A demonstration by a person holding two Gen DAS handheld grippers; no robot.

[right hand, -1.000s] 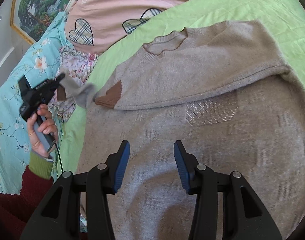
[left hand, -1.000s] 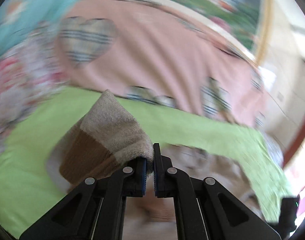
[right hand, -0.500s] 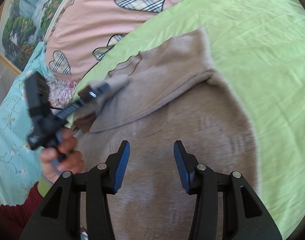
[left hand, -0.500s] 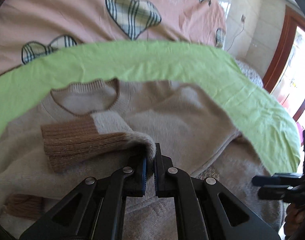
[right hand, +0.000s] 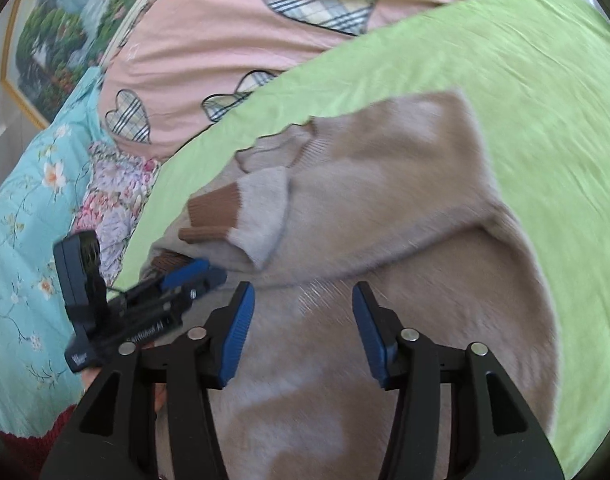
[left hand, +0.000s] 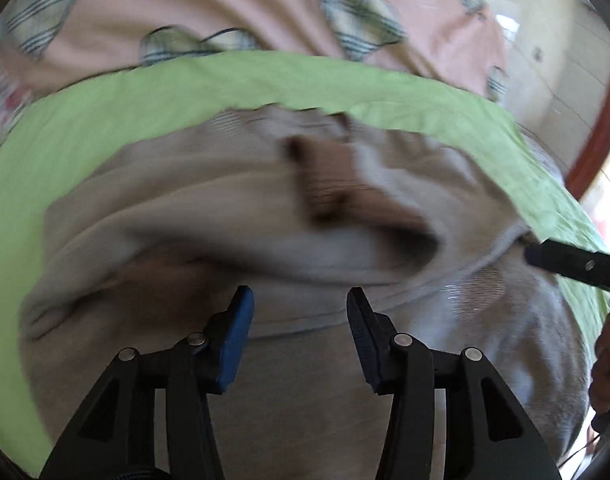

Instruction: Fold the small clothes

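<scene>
On the green bed sheet [right hand: 525, 92] lies the soft beige knitted sweater [right hand: 405, 208], its brown-cuffed sleeve [right hand: 241, 212] folded across the chest. The left gripper [left hand: 299, 324] has just opened, with nothing between its jaws. The right gripper [right hand: 303, 324] hangs spread and empty. More folds are left.

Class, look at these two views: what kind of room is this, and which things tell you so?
Most likely a bedroom: the beige sweater lies on a green sheet beside a pink heart-patterned quilt, with a framed landscape picture on the wall.
</scene>
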